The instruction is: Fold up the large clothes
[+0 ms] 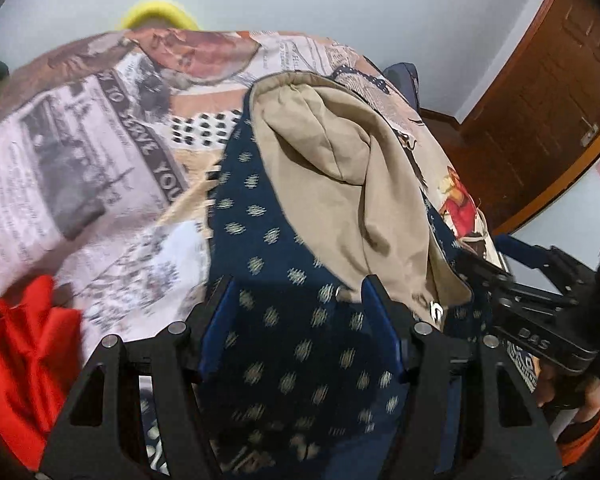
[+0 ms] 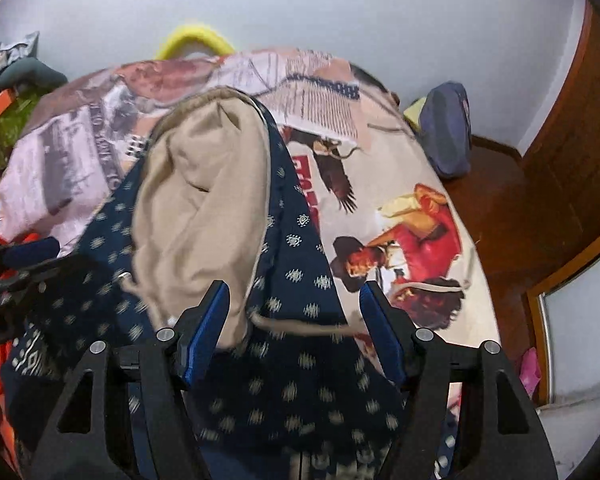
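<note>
Both grippers over the garment, jaws apart, nothing pinched.

Left gripper (image 1: 296,308) and right gripper (image 2: 294,312) stand partly open, navy dotted cloth between the pads but no clamp visible. Navy garment (image 2: 300,240) with beige lining (image 2: 204,200) lies bunched mid-bed on the printed bedspread (image 2: 400,184). Soft, light, floppy; I'd take it at the hem corners.

The garment (image 2: 300,280) lies on the bedspread (image 2: 400,184), its lining (image 2: 204,208) turned up on top — a cushion (image 2: 448,136) sits right of the bed, a door (image 1: 540,92) behind — loose cloth (image 1: 24,360) lies left.
</note>
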A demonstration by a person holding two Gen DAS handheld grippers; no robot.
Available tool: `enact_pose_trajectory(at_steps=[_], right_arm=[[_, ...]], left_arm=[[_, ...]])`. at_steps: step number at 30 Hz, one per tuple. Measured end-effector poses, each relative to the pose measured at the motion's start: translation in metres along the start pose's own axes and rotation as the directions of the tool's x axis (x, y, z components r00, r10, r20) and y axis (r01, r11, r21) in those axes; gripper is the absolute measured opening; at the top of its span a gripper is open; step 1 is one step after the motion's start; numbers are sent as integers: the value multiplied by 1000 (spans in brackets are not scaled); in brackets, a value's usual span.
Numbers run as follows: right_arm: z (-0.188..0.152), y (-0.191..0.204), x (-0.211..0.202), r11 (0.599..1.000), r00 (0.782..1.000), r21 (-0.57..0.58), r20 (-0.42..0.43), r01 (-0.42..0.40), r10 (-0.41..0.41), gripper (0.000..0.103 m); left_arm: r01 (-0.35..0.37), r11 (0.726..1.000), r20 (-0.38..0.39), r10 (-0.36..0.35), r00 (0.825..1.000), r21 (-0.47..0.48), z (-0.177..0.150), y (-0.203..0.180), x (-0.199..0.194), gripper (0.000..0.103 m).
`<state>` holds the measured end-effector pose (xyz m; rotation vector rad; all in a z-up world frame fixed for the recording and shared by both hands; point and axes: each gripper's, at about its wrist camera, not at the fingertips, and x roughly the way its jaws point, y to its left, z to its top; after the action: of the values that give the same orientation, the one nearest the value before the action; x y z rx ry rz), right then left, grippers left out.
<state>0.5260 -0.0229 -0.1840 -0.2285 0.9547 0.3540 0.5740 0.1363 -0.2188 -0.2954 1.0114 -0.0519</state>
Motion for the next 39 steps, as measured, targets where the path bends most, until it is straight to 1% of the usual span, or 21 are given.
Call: enact_pose_trajectory(at_steps=[3,5,6,8,9,10,11,12,13,14,15,16,18,21,23,25,27,31,33,35,39], right_arm=[[6,-5,23,1000,999,17,-36,-13,13,63],[8,-10,37,999,998,39,-59,-18,20,61],[9,-11,44,999,997,46,-73,-25,29,59],[9,-13,56,997,994,57,-99,-42,48,51],[8,-11,61,997,993,53,-109,-49,55,43],[7,-8,65,997,991,38,-110,-66,70,26],[4,-2,68,995,990,6,-106,-95,95,17],[0,3,70,995,990,-22,-101,-98,95,10],[-4,8,68,996,995,-46,-78,-71,67,9],[-7,13,63,996,998,-71,-52,-51,47,9],[-9,15,58,996,998,-83,-38,-47,44,8],[-10,14,51,996,999,-75,-20,-50,49,8],[-9,8,33,995,996,-38,4,-91,91,8],[-6,0,-2,992,990,-24,52,-126,127,8],[-7,-4,-34,988,984,-36,87,-152,154,8],[-7,-4,-54,986,982,-60,101,-154,160,8],[-13,-1,-74,984,980,-90,111,-155,165,8],[-44,1,-114,979,978,-132,118,-158,173,8],[-56,-2,-116,977,979,-154,115,-150,168,8],[-76,-3,-125,976,980,-165,112,-143,162,8],[-107,-5,-130,977,982,-138,72,-165,176,8]], left_arm=[[10,999,-20,-11,1000,-36,3,5,21,62],[-13,999,-24,12,1000,-47,4,9,32,62],[-28,998,-23,27,999,-50,3,11,37,60],[-26,998,-20,25,999,-57,2,14,45,58],[-20,997,-10,20,1000,-68,0,16,46,56],[-19,996,-3,19,1000,-82,0,17,46,52],[-14,995,5,15,1000,-101,-2,18,45,48],[-6,994,12,8,1000,-109,-3,19,43,41],[-7,995,18,8,1000,-100,-3,17,41,31],[-9,996,20,11,1000,-87,-3,15,39,25],[-20,997,22,21,1000,-68,-3,12,36,14],[-30,998,19,31,999,-54,-3,9,32,11],[-29,999,22,30,999,-35,-2,5,23,9],[-22,1000,50,21,999,13,-5,-3,-4,7],[0,999,64,-2,998,35,-8,-8,-25,6],[20,998,71,-24,997,54,-12,-13,-44,6],[32,995,84,-40,996,99,-21,-22,-68,6],[37,981,80,-53,995,192,-47,-43,-103,6],[44,975,61,-58,996,216,-63,-50,-114,6],[60,973,31,-69,997,224,-82,-53,-119,6],[45,967,-9,-44,999,250,-118,-55,-118,6]])
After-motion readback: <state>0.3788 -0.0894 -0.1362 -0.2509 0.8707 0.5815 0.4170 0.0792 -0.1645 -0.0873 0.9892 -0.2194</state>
